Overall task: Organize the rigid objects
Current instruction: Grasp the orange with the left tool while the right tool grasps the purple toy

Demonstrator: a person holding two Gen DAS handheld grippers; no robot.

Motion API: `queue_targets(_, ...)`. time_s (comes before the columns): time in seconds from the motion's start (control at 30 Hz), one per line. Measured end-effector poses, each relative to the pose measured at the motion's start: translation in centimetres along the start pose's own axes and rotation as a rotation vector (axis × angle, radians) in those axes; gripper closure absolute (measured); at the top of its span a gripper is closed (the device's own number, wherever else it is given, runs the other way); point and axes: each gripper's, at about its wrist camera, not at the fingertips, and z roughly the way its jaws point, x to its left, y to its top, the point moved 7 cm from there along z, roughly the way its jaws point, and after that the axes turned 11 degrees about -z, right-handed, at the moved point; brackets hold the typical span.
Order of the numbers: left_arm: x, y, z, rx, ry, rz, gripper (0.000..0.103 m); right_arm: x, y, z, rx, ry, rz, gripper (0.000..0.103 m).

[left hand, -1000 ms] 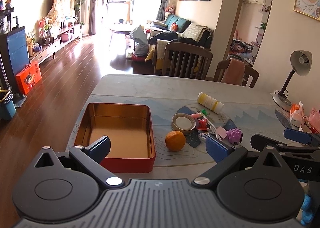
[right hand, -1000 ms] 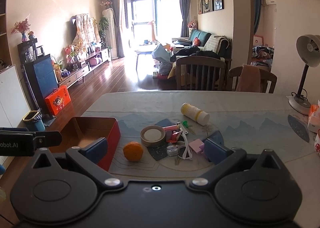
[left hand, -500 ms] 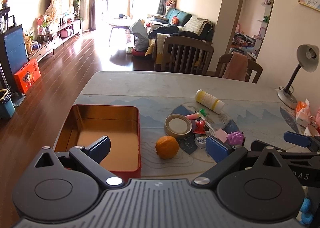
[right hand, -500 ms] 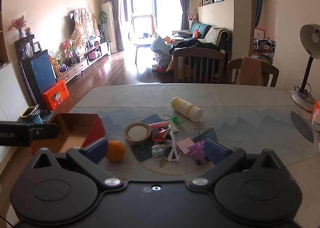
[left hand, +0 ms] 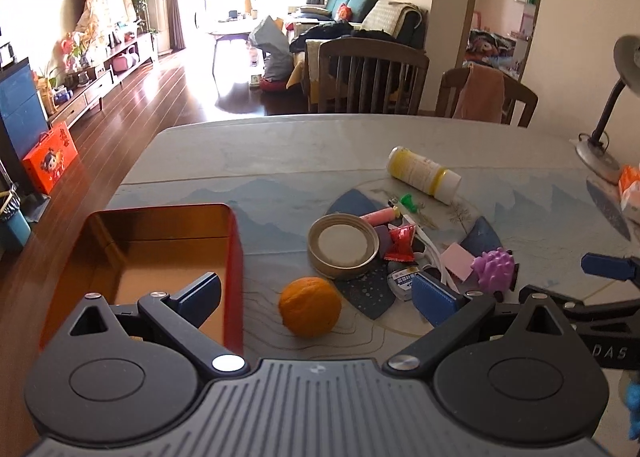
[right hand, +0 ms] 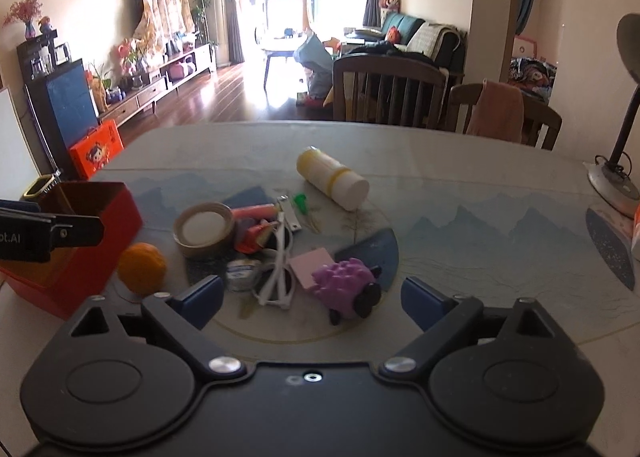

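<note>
table: right wrist alone shows white sunglasses beside purple toy.

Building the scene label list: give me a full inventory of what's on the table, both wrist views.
tin box: 1, red outside, gold inside, left, empty
orange: 1, orange, right of the tin
tape roll: 1, tan, flat, pile's left side
bottle: 1, white and yellow, lying behind the pile
sunglasses: 1, white, pile front
spiky toy: 1, purple, pile's right front
pink pad: 1, beside the toy
red wrapper: 1, mid-pile
desk lamp: 1, grey, far right
left gripper: 1, black, blue pads, open
right gripper: 1, same, open, jaws just narrowing, nothing between
</note>
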Motion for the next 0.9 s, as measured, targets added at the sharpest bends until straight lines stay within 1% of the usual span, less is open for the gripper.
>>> queue_targets(0.17, -0.4, -0.8, 2.7, 0.019, 0.027, 0.0, 0.001, -1.3, -0.5, 2.1, 0.028, 0.02, -0.019, 0.014)
queue_targets(0.23, -0.6, -1.1, 3.7, 0.025, 0.042, 0.006, 0.002, -1.7, -0.7, 3.0, 0.044, 0.028, -0.023, 0.019)
queue_targets(0.3, -0.8, -1.4, 4.6, 0.034, 0.062, 0.021, 0.002, -2.1, -0.9, 3.8, 0.06, 0.032, -0.026, 0.019)
queue_targets(0.4, -1.2, -1.8, 6.0, 0.048, 0.084, 0.039, 0.002, -2.8, -1.1, 5.0, 0.077, 0.039, -0.037, 0.024)
queue_targets(0.47, -1.1, -2.1, 6.7, 0.066, 0.097, 0.041, 0.006, -3.0, -1.2, 5.8, 0.088, 0.044, -0.046, 0.026)
queue_targets(0.53, -1.0, -2.2, 7.5, 0.082, 0.122, 0.038, 0.008, -3.2, -1.3, 6.4, 0.096, 0.058, -0.05, 0.028)
queue_targets(0.67, -0.5, -2.4, 8.6, 0.111, 0.148, 0.03, 0.013, -3.8, -1.6, 7.5, 0.113, 0.069, -0.046, 0.028)
queue_targets(0.73, -0.4, -2.4, 9.2, 0.124, 0.154, 0.026, 0.015, -3.9, -1.7, 7.9, 0.118, 0.076, -0.047, 0.029)
queue_targets(0.9, -0.3, -2.7, 10.0, 0.153, 0.162, 0.018, 0.023, -4.0, -1.9, 8.8, 0.132, 0.097, -0.031, 0.031)
